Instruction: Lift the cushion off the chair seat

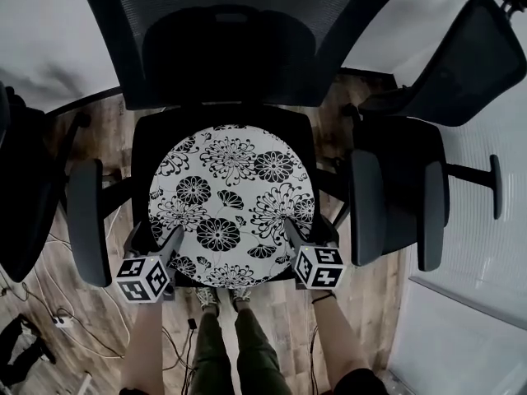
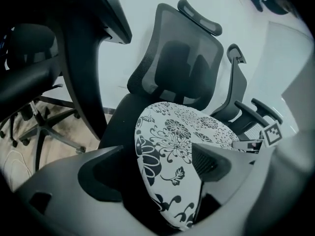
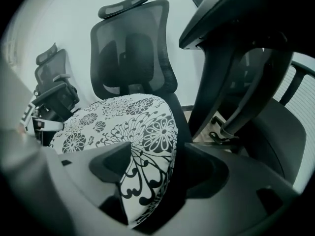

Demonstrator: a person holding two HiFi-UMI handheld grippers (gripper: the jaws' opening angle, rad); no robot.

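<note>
- Padded dark left armrest [image 1: 86, 220] of the black mesh office chair [image 1: 247, 23] stands just outside the left gripper [image 1: 171, 243], which sits at the seat's front-left corner.
- Left gripper's jaws are spread wide and straddle the rim of the round white cushion with black flower print [image 1: 230, 196]. One jaw lies over the printed top and the other sits beside the edge, by the black chair seat [image 1: 142, 151]. Neither visibly squeezes.
- Cushion lies flat and centred on the seat, straight ahead of both claws and spanning the gap between them. Being round, it has no long axis, so the two grip points fall evenly on its near edge.
- Right gripper [image 1: 294, 235] is likewise spread, with the front-right rim between its jaws, unpinched.
- Both hands look equally near. The coming move, I judge, calls for both claws to close on the rim before any raising.
</note>
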